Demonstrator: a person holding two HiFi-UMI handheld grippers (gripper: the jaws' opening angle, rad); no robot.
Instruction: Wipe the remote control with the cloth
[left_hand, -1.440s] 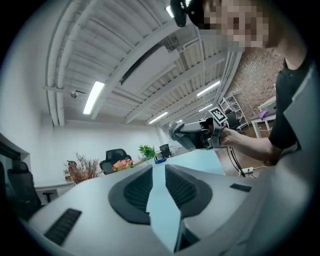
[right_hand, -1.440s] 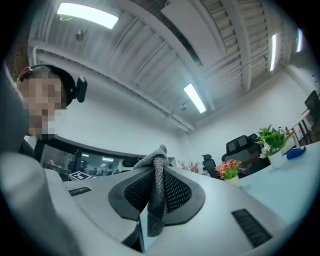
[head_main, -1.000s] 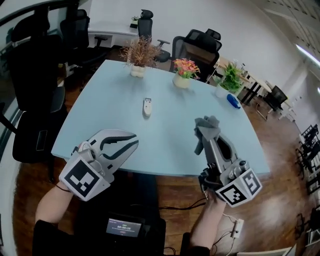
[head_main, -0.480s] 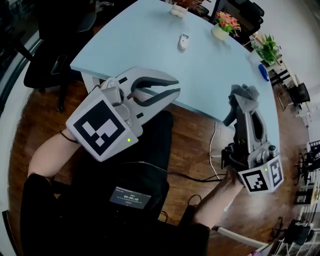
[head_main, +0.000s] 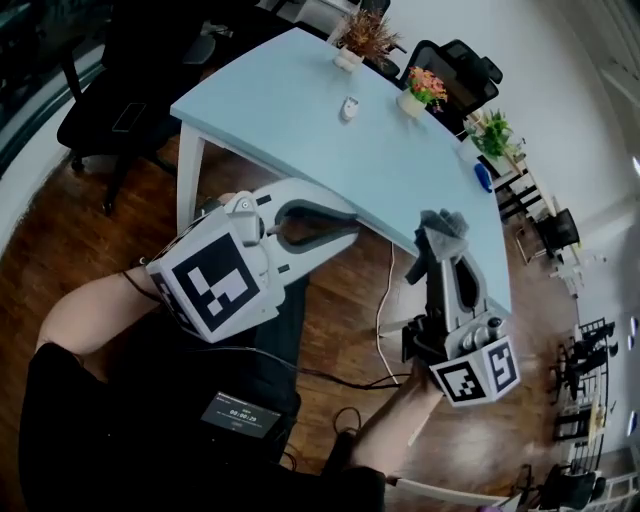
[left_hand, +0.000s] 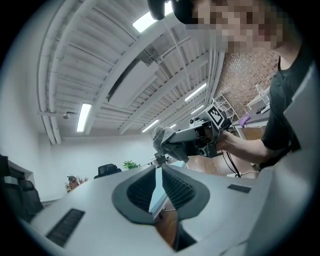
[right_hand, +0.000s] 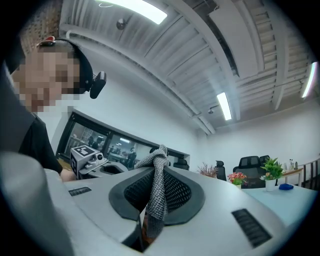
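Note:
The small white remote control (head_main: 348, 108) lies on the far half of the light blue table (head_main: 300, 130). Both grippers hang over the wooden floor, short of the table's near edge. My left gripper (head_main: 353, 224) is shut with nothing between its jaws, which meet tip to tip in the left gripper view (left_hand: 159, 168). My right gripper (head_main: 438, 246) is shut on a grey knitted cloth (head_main: 443, 228). In the right gripper view the cloth (right_hand: 157, 186) stands up between the jaws. The remote is in neither gripper view.
Potted plants (head_main: 365, 37) and a flower pot (head_main: 421, 90) stand along the table's far edge, with a blue object (head_main: 483, 180) at its right end. Black office chairs (head_main: 130, 90) stand on the left and behind. A cable (head_main: 382, 330) trails across the floor.
Both grippers have drawn back from over the table's near edge and now hang over the floor. The table and remote look farther off. The cloth stays in the right gripper.

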